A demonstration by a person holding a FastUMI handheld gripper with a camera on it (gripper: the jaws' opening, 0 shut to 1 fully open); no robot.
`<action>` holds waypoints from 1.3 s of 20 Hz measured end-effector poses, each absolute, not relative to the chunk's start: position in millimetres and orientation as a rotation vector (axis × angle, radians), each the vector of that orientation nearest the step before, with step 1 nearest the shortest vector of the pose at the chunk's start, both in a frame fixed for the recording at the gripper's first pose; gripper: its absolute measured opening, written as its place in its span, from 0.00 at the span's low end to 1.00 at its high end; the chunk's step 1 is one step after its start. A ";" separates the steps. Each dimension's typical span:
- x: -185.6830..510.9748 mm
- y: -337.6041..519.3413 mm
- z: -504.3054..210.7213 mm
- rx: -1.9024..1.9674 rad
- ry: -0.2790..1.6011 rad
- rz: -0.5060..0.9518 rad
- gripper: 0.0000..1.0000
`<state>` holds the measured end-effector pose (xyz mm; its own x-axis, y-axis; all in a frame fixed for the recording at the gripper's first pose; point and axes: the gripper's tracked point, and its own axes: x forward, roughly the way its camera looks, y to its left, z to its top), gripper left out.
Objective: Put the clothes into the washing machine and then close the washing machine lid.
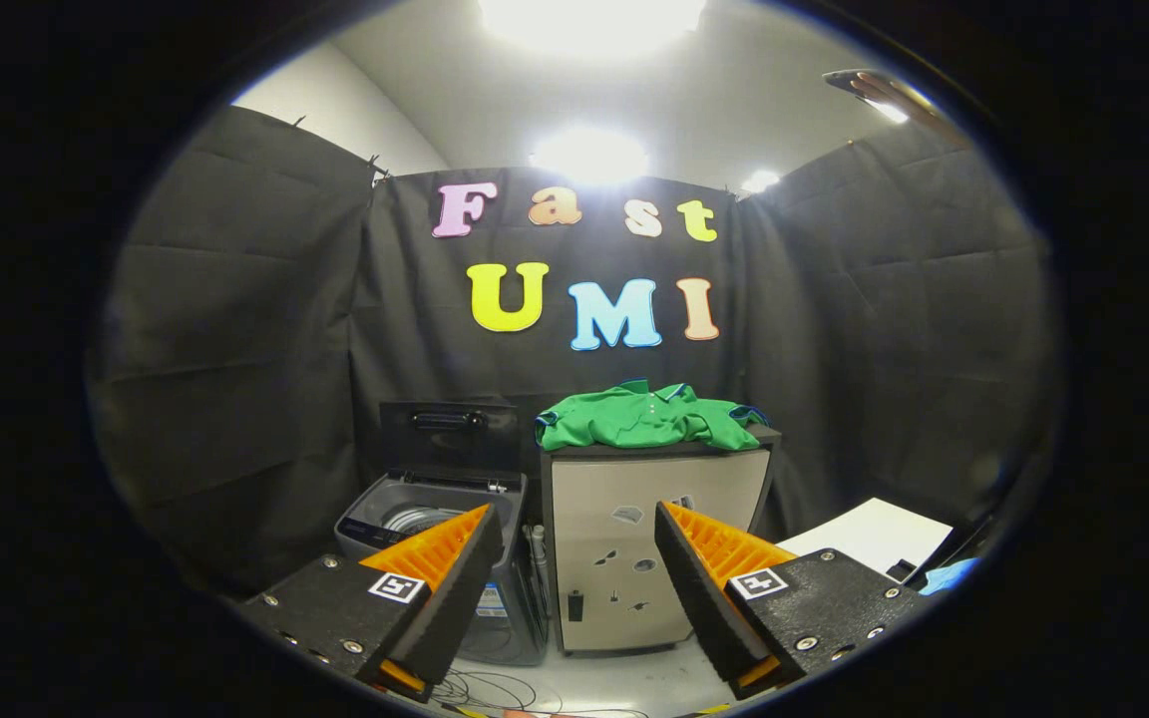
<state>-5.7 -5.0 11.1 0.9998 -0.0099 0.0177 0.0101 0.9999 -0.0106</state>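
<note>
Beyond the fingers, against the black cloth back wall, stand two units side by side on the pale floor (624, 688). On the left is a grey top-loading washing machine (435, 558); its dark lid (449, 435) is raised upright behind the tub opening, with a handle showing on the lid's face. Inside the opening the metal drum (415, 519) is partly visible, the rest hidden behind the left finger. Just right of the washer, nearly touching it, is a small beige cabinet (634, 558) with a dark top and a few small dark marks or stickers on its front; these are too small to make out.

Task item: a green polo shirt (646, 417) with dark-trimmed collar and sleeve cuffs lies crumpled on the cabinet top, covering most of it. It sits higher than the washer opening and to its right, well apart from the fingers.

Gripper (574, 598): fingers spread wide apart, nothing between them, touching nothing. Through the gap between them the cabinet front and the right edge of the washer show. Each finger carries a small square black-and-white marker on its body.

Loose thin cables (495, 690) lie on the floor just ahead of the fingers, in front of the washer. To the right of the cabinet a flat white board (874, 534) rests at floor level, with a bit of blue material (949, 575) beside it. Bright ceiling lights glare above the cloth wall.
</note>
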 end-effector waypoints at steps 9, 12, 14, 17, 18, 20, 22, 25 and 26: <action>-6.4 -2.7 10.1 -0.002 -0.015 -0.007 0.95; -7.7 -1.7 10.9 0.003 -0.014 -0.003 0.95; -6.5 -1.0 9.2 0.002 -0.011 -0.002 0.95; -5.7 0.6 9.4 -0.001 -0.009 0.003 0.95; -5.3 1.7 10.5 -0.002 -0.010 0.004 0.95; -4.5 1.7 9.7 -0.001 -0.006 0.006 0.95; -2.5 1.5 8.8 -0.008 -0.002 0.006 0.95; -1.8 3.9 8.8 -0.002 -0.004 0.008 0.95; -1.5 4.8 8.3 -0.002 -0.001 0.009 0.95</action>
